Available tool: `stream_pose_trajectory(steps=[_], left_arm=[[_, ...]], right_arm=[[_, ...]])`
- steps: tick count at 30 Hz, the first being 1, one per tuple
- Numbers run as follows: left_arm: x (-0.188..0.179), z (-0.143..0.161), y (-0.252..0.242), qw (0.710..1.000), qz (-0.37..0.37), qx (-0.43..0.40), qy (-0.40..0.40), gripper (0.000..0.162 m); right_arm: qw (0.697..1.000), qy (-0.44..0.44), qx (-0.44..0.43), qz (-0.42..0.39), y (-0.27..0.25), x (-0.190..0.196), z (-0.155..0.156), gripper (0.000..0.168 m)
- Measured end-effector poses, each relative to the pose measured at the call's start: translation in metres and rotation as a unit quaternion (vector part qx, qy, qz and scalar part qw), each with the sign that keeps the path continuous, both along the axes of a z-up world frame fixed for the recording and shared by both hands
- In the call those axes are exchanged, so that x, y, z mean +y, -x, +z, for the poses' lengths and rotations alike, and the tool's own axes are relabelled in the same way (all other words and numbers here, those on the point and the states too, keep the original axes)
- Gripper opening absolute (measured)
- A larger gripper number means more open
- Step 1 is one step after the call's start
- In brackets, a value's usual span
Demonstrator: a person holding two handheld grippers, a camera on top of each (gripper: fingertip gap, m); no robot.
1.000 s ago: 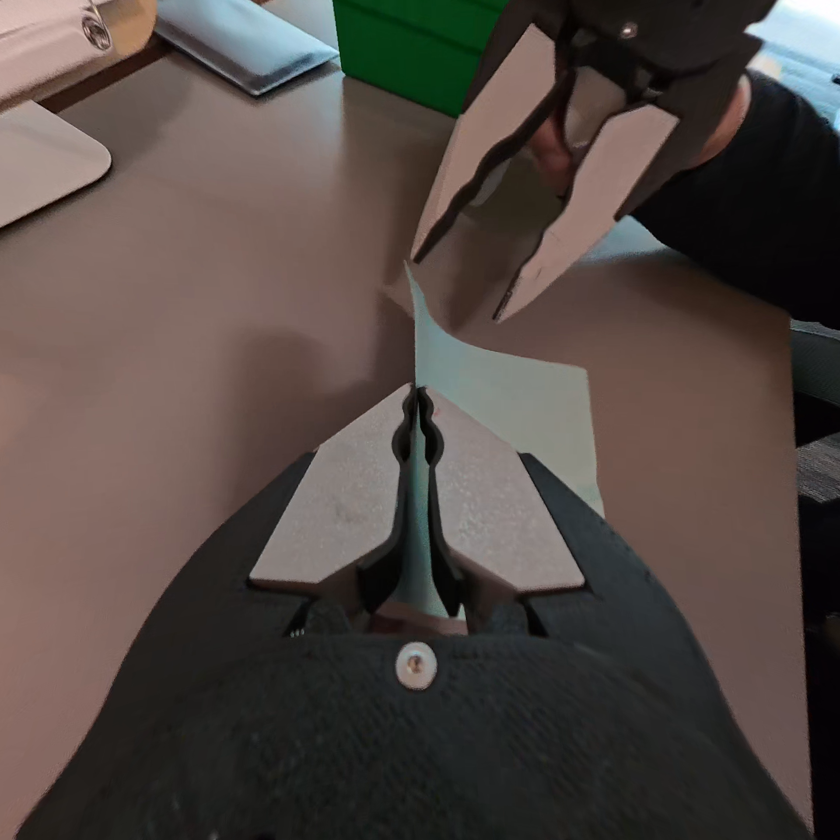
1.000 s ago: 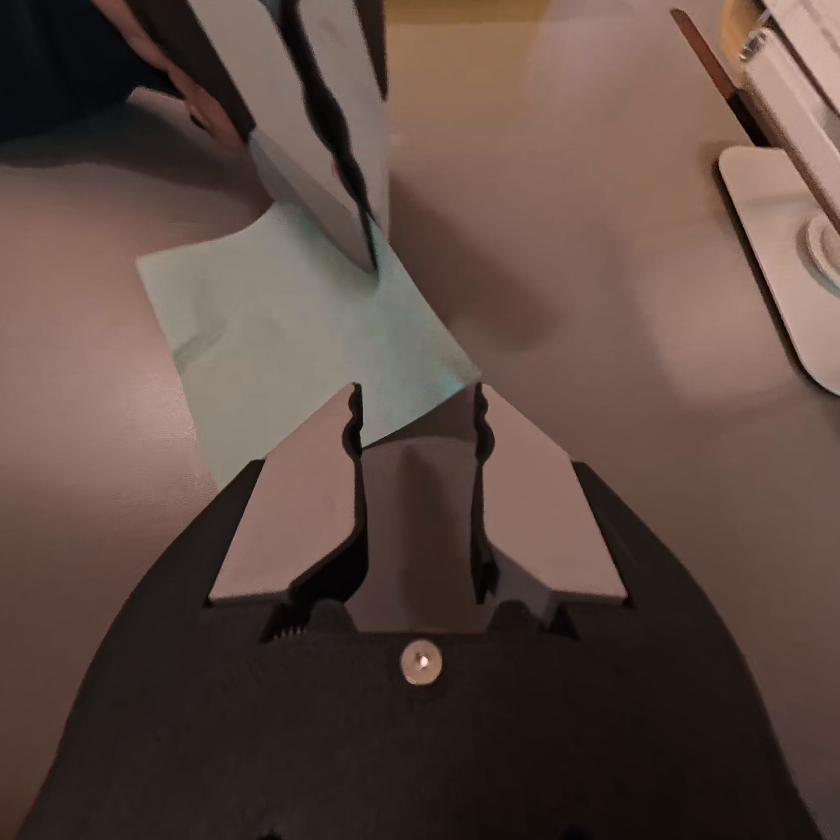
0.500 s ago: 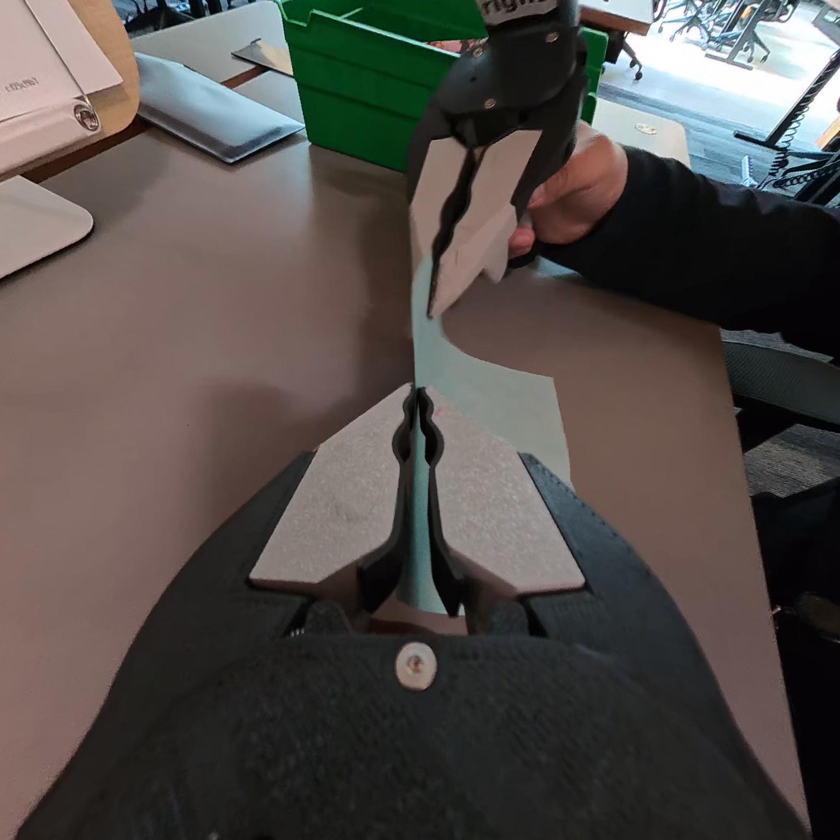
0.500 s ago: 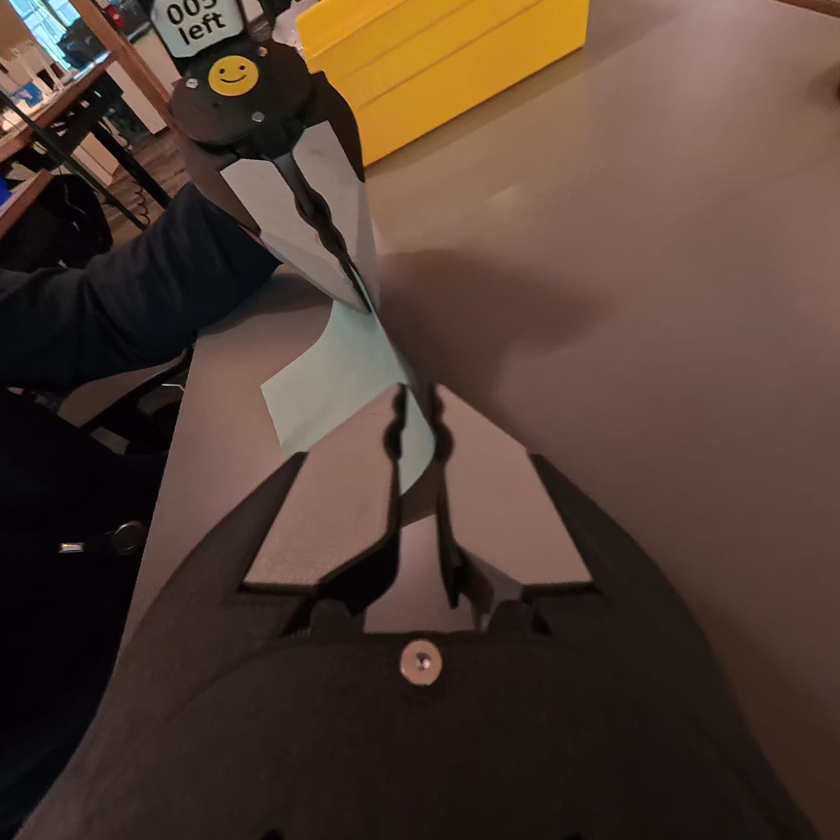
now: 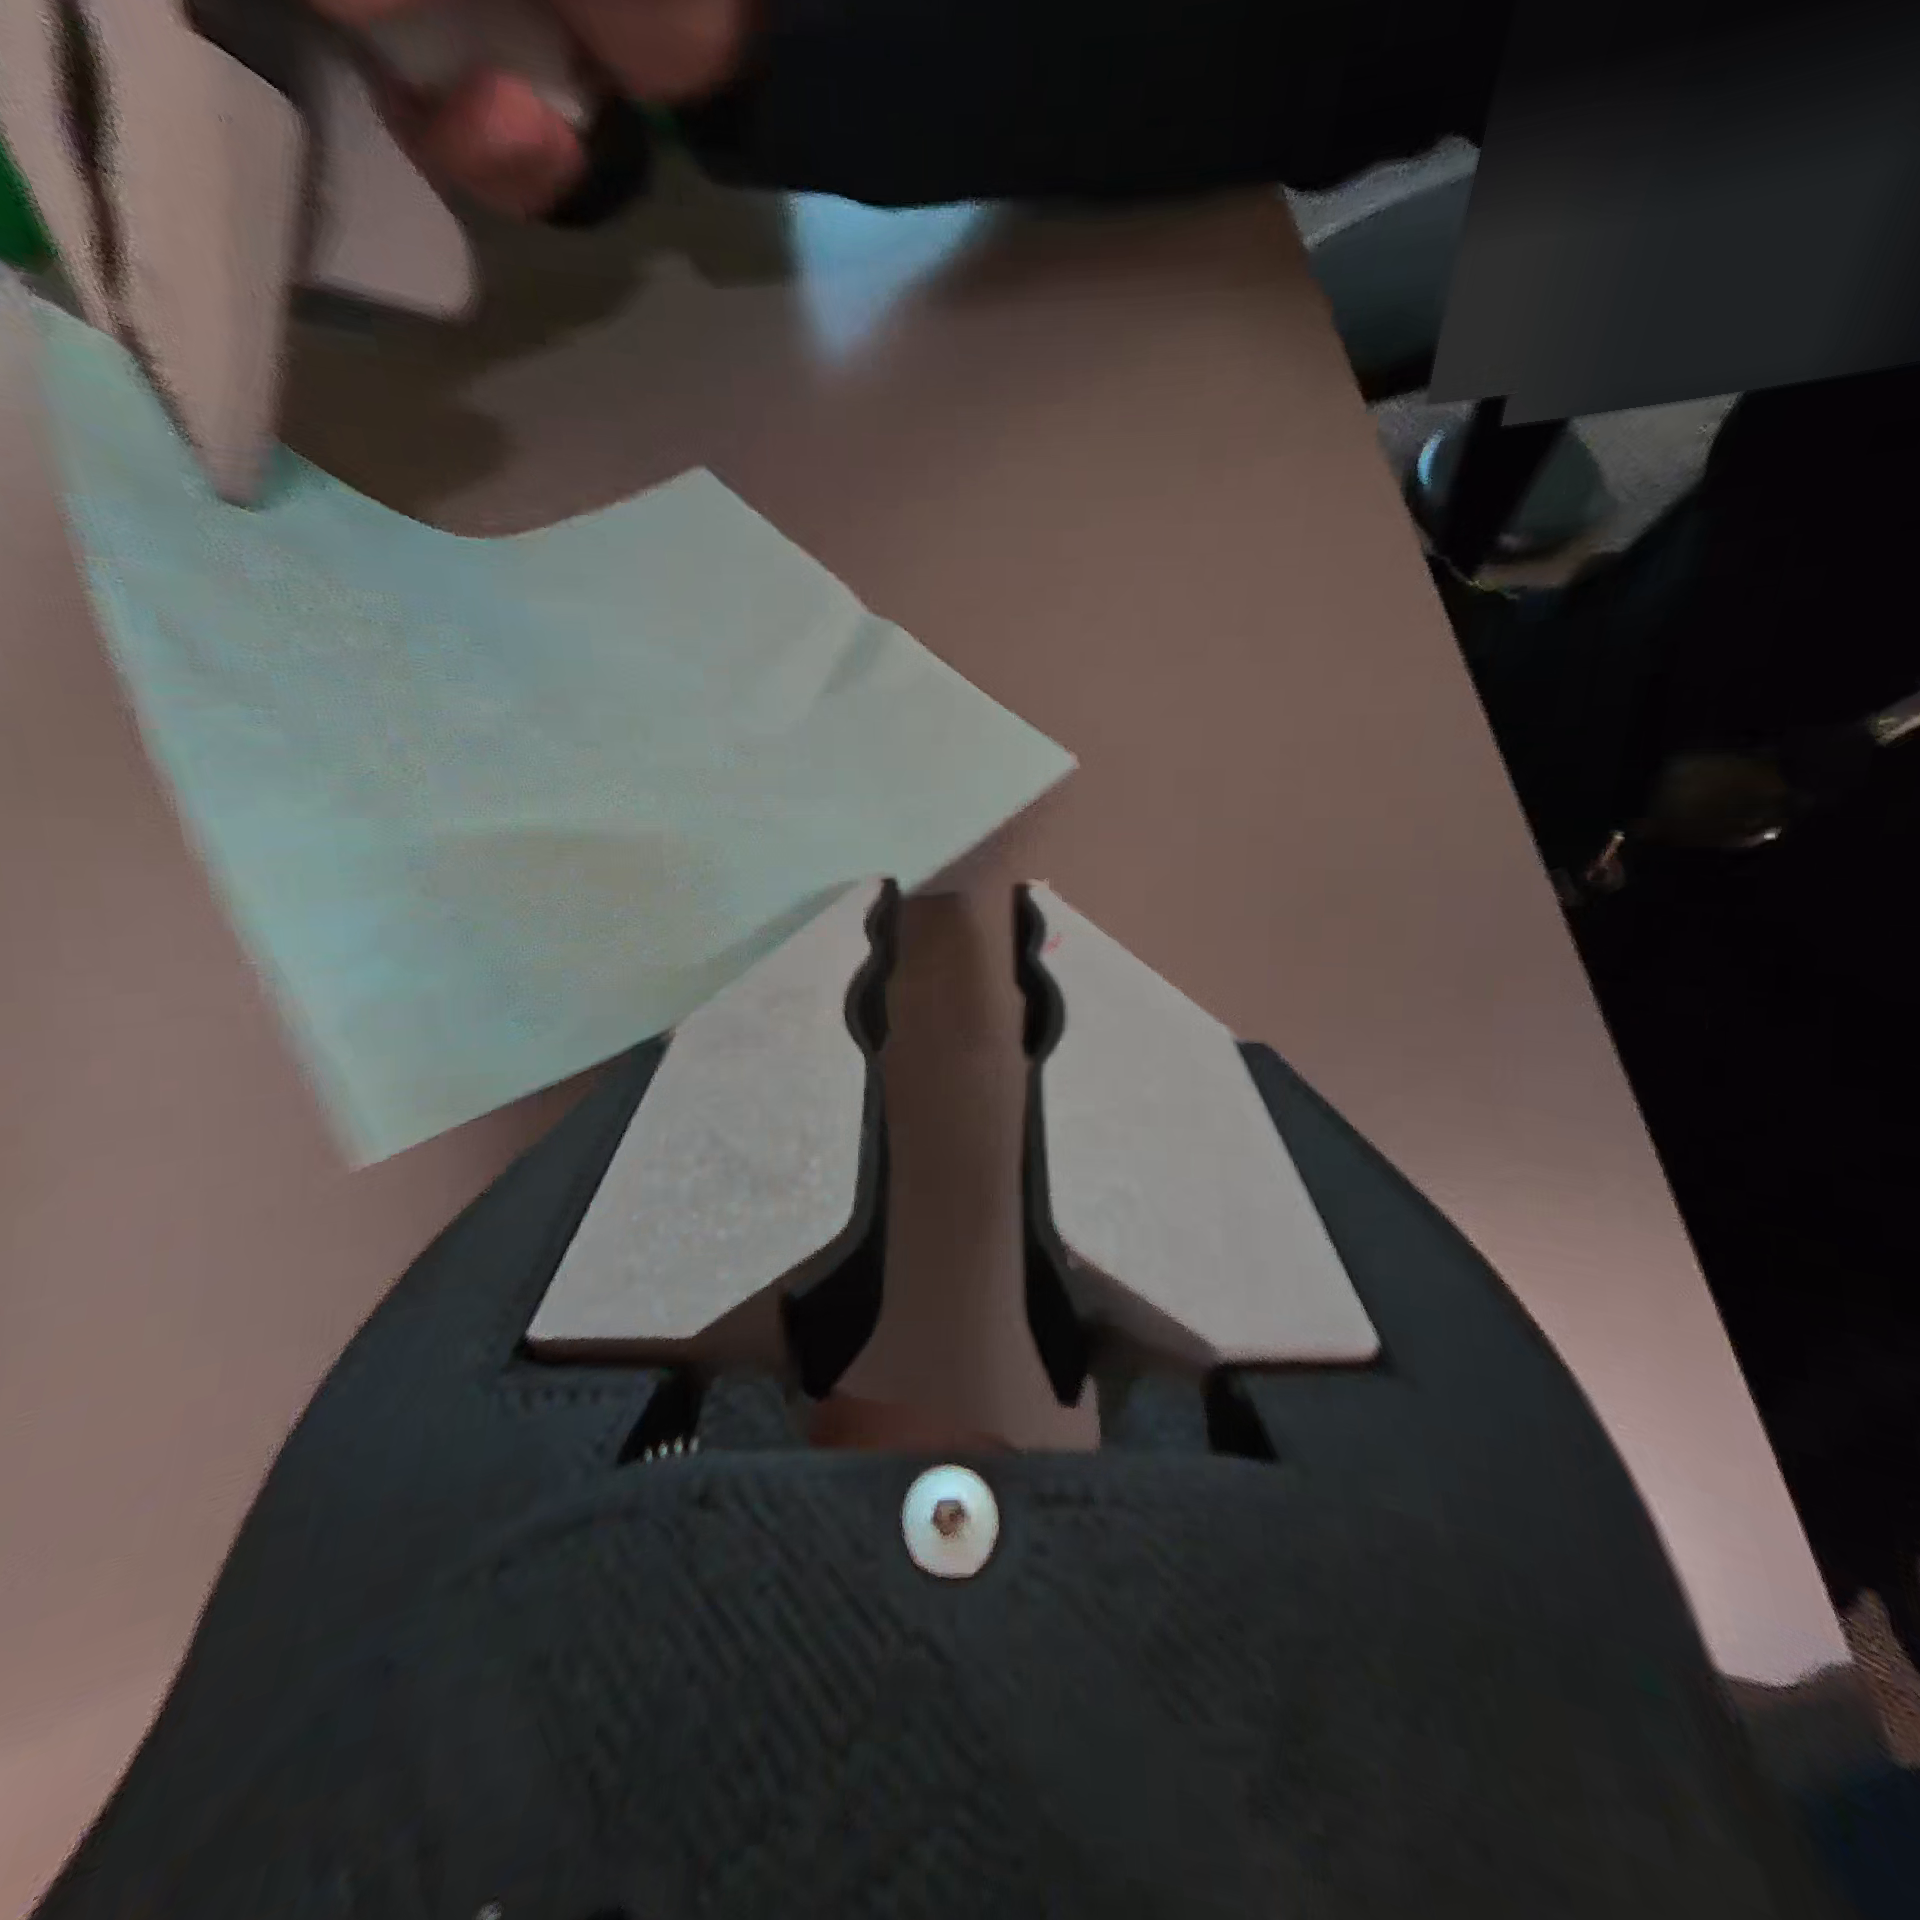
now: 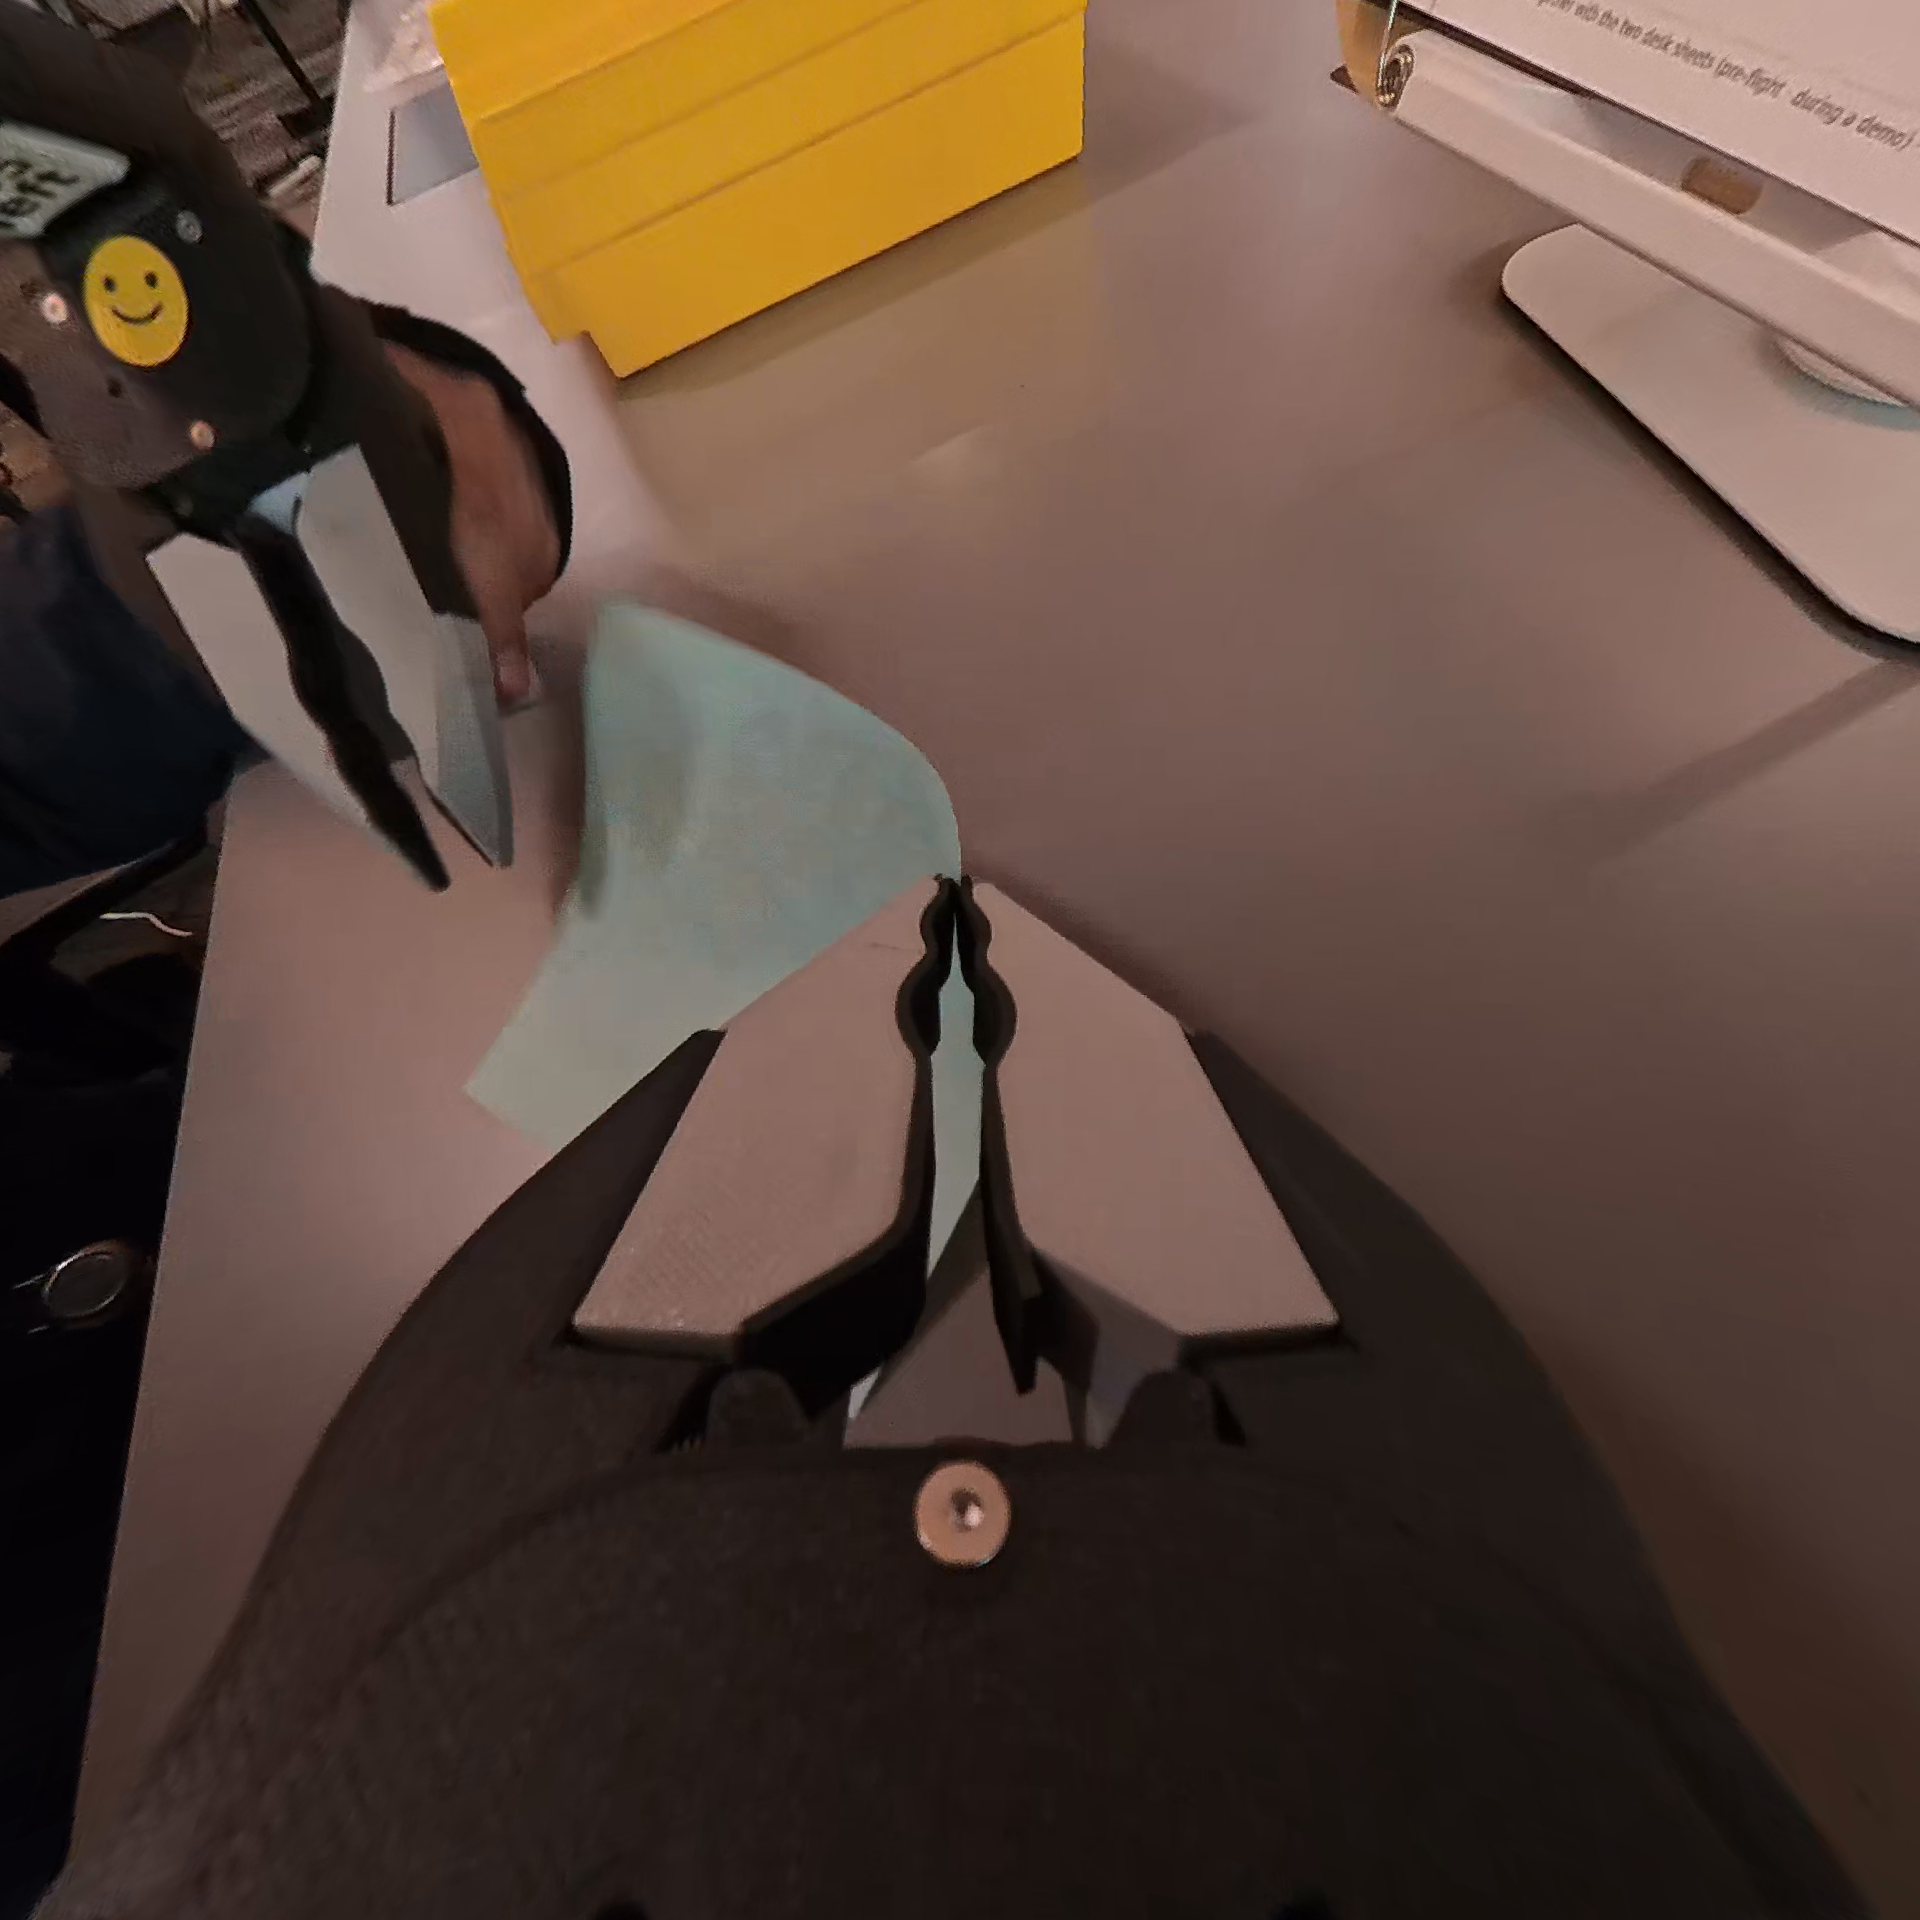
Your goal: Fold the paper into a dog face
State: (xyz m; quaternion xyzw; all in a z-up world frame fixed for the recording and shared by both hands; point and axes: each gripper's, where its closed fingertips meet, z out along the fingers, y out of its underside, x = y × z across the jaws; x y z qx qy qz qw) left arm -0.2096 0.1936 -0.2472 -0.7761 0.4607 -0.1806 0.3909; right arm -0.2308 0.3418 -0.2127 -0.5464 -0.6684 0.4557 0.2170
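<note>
A light green paper (image 5: 499,748) hangs just above the brown table (image 5: 1143,582). My right gripper (image 6: 954,883) is shut on one corner of the paper (image 6: 748,831), and the sheet curls away from its tips. That gripper also shows in the left wrist view (image 5: 234,468), pinching the paper's far corner. My left gripper (image 5: 951,888) is open with nothing between its fingers; the paper's near corner lies just beyond and left of its tips. The left gripper also shows in the right wrist view (image 6: 457,862), apart from the paper.
A yellow bin (image 6: 769,166) stands at the table's back. A white monitor base (image 6: 1714,395) and a white sheet holder (image 6: 1662,114) stand at the right. The table's edge (image 5: 1507,831) runs on the right, with dark floor beyond. A person's hand (image 5: 499,114) holds the right gripper. About 15 cm separates my left fingertips from my right.
My left gripper has opened and let go of the paper, then drawn back. My right gripper has shut on the paper's other corner and now holds it alone.
</note>
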Motion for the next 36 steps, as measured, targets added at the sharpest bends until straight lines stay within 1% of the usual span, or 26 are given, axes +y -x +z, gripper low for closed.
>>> stream_pose_trajectory(steps=[1, 3, 5, 7, 11, 14, 16, 19, 20, 23, 27, 29, 33, 36], left_arm=[[0.000, -0.004, -0.002, 1.000, 0.002, 0.003, 0.016, 0.030], [-0.002, -0.004, -0.007, 0.999, -0.002, -0.004, 0.033, 0.039], [-0.002, 0.001, -0.010, 1.000, -0.008, -0.014, 0.019, 0.039], [-0.001, -0.001, -0.010, 1.000, -0.007, -0.005, 0.012, 0.037], [0.001, -0.016, 0.005, 0.998, 0.019, 0.043, 0.032, 0.039], [0.003, -0.010, 0.018, 0.998, 0.042, 0.037, 0.026, 0.037], [-0.002, -0.015, 0.027, 0.997, 0.055, 0.039, 0.046, 0.036], [-0.005, -0.032, 0.040, 0.992, 0.069, 0.069, 0.077, 0.036], [-0.004, -0.030, 0.038, 0.993, 0.067, 0.057, 0.077, 0.033], [-0.001, -0.030, 0.038, 0.993, 0.069, 0.068, 0.066, 0.034], [-0.001, -0.031, 0.031, 0.993, 0.068, 0.048, 0.080, 0.031], [0.001, -0.031, 0.025, 0.994, 0.069, 0.032, 0.082, 0.036], [0.003, -0.031, 0.008, 0.996, 0.051, 0.031, 0.070, 0.041], [0.005, -0.031, -0.003, 0.997, 0.040, 0.027, 0.065, 0.045]], right_arm=[[1.000, -0.002, -0.003, -0.003, 0.000, 0.001, -0.001, 0.000], [1.000, -0.005, -0.012, -0.007, 0.000, 0.003, -0.005, 0.000], [1.000, -0.006, -0.015, -0.005, 0.001, 0.001, -0.007, 0.000], [1.000, -0.010, -0.017, -0.002, 0.001, 0.000, -0.008, 0.000], [0.999, -0.021, -0.024, 0.005, 0.000, -0.001, -0.011, 0.000], [0.999, -0.032, -0.026, 0.007, -0.002, 0.000, -0.011, 0.000], [0.999, -0.037, -0.025, 0.007, -0.004, 0.001, -0.011, 0.000], [0.999, -0.039, -0.023, 0.007, -0.005, 0.002, -0.009, 0.000], [0.999, -0.038, -0.023, 0.009, -0.005, 0.002, -0.009, 0.000], [0.999, -0.043, -0.024, 0.012, -0.006, 0.001, -0.009, 0.000], [0.998, -0.049, -0.025, 0.023, -0.006, -0.003, -0.010, 0.000], [0.998, -0.056, -0.024, 0.031, -0.007, -0.006, -0.010, 0.000], [0.996, -0.076, -0.018, 0.047, -0.008, -0.013, -0.008, 0.000], [0.991, -0.119, -0.011, 0.065, -0.008, -0.022, -0.008, 0.000]])
